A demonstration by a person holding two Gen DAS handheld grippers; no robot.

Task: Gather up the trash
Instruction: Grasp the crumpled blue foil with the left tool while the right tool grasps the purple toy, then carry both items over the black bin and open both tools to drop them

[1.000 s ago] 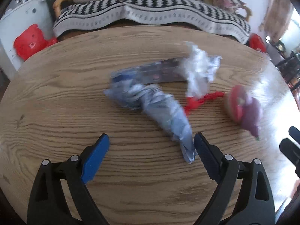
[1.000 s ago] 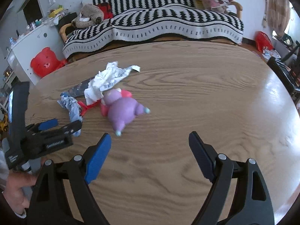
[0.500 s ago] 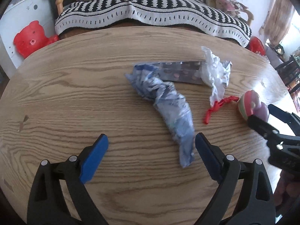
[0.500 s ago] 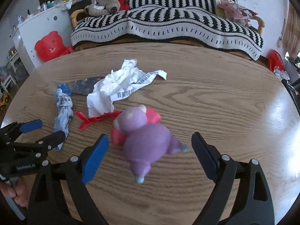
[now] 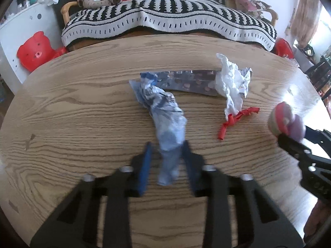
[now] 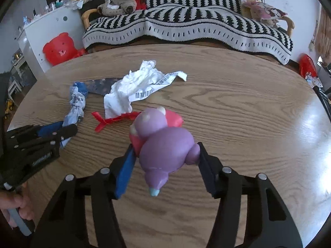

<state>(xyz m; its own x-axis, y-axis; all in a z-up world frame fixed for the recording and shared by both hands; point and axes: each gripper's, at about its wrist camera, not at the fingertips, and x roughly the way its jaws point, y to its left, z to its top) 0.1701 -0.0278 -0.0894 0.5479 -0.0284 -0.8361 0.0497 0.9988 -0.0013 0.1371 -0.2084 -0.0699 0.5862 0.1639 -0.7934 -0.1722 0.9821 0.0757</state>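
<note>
Here, your stock, largest first. Desk (image 5: 82, 124): round, wood-grain top, carrying everything below; its far edge faces a sofa with a black-and-white striped throw (image 6: 186, 29).

Purple and pink toy (image 6: 163, 142): plump soft figure toward the near middle of the desk in your right wrist view. Your right gripper (image 6: 164, 155) has its fingers (image 6: 126, 165) drawn in against both flanks of the toy, pads touching it.

Blue-and-white crumpled wrapper (image 5: 165, 119): a long twisted piece running from the desk's middle toward its near edge. Your left gripper (image 5: 166, 159) has its fingers (image 5: 144, 165) closed most of the way around the wrapper's near end; the right pad touches it, while the blur leaves contact on the left pad unclear.

White crumpled paper (image 5: 231, 84): with a barcode strip, lying toward the far edge, right of the wrapper.

Foil blister strip (image 5: 186, 80): flat, between the wrapper's far end and the white paper, partly tucked under both.

Red ribbon scrap (image 5: 235, 119): just beside the white paper's near tip, between wrapper and toy.
</note>
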